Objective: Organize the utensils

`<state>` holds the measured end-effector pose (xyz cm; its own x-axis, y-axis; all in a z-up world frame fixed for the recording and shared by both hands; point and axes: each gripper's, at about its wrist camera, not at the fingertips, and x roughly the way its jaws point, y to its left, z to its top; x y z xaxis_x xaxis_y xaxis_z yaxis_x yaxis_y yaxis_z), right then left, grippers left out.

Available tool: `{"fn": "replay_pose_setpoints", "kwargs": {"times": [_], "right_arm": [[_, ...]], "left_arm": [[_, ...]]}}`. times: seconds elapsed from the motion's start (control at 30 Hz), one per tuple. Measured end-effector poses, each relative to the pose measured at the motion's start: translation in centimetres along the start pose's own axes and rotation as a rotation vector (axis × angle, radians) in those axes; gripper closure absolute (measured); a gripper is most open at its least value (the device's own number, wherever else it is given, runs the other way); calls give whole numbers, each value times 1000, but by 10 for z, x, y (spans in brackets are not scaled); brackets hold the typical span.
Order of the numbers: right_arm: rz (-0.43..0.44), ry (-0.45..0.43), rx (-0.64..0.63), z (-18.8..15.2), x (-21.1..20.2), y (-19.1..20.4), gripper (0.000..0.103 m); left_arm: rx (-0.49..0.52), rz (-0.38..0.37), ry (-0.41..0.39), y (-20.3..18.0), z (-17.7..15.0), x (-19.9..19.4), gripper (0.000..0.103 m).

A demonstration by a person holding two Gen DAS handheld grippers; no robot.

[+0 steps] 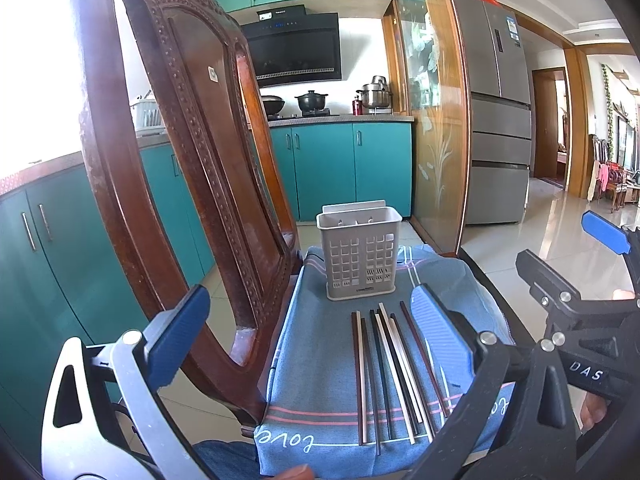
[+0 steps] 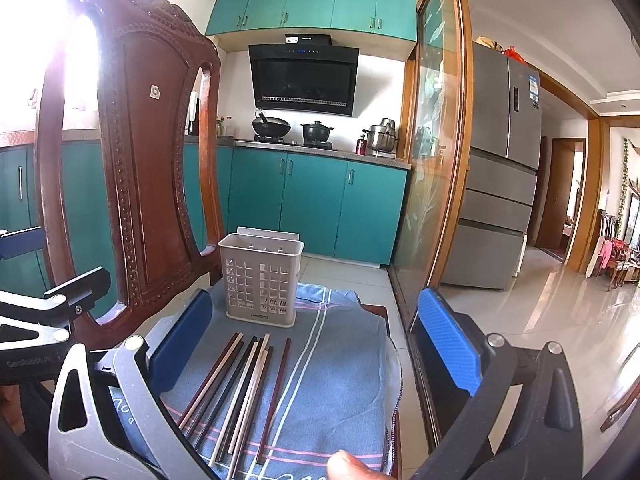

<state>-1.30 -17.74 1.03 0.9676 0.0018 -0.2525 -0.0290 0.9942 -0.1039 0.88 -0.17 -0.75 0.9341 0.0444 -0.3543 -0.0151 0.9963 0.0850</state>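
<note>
Several chopsticks, dark and pale, lie side by side on a blue cloth on a chair seat. A grey slotted utensil holder stands upright at the far end of the cloth, holding nothing I can see. My left gripper is open and empty, held above the near end of the chopsticks. My right gripper is open and empty too, above the same chopsticks, with the holder beyond on the cloth. The right gripper's body shows at the right of the left wrist view.
A carved wooden chair back rises close on the left, beside the holder. A glass partition with a wooden frame stands to the right. Teal kitchen cabinets and a fridge are behind. Tiled floor lies right of the seat.
</note>
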Motion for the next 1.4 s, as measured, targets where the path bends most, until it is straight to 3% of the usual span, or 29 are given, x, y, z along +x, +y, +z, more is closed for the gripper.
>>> {"fn": "replay_pose_setpoints", "kwargs": {"times": [0.4, 0.53, 0.7, 0.77, 0.83, 0.93, 1.0, 1.07, 1.17, 1.4], "right_arm": [[-18, 50, -8, 0, 21, -7, 3], [-42, 106, -29, -8, 40, -9, 3], [-37, 243, -14, -30, 80, -17, 4], [0, 298, 20, -41, 97, -21, 12], [37, 370, 70, -52, 115, -24, 41], [143, 523, 165, -71, 157, -24, 67], [178, 584, 186, -80, 176, -16, 69], [195, 644, 198, -88, 199, -8, 71], [204, 703, 199, -96, 227, 2, 71], [181, 799, 164, -114, 266, 18, 71]], "left_arm": [[-3, -17, 56, -1, -3, 18, 3], [8, -38, 101, -6, -9, 32, 3], [30, -98, 187, -15, -22, 56, 3], [20, -135, 230, -17, -28, 68, 3], [-8, -195, 270, -17, -36, 81, 5], [-34, -249, 363, -20, -51, 107, 29], [-36, -284, 424, -24, -62, 126, 56], [-46, -314, 493, -27, -74, 148, 67], [-59, -325, 562, -28, -85, 180, 73], [-88, -335, 665, -25, -88, 240, 75]]}}
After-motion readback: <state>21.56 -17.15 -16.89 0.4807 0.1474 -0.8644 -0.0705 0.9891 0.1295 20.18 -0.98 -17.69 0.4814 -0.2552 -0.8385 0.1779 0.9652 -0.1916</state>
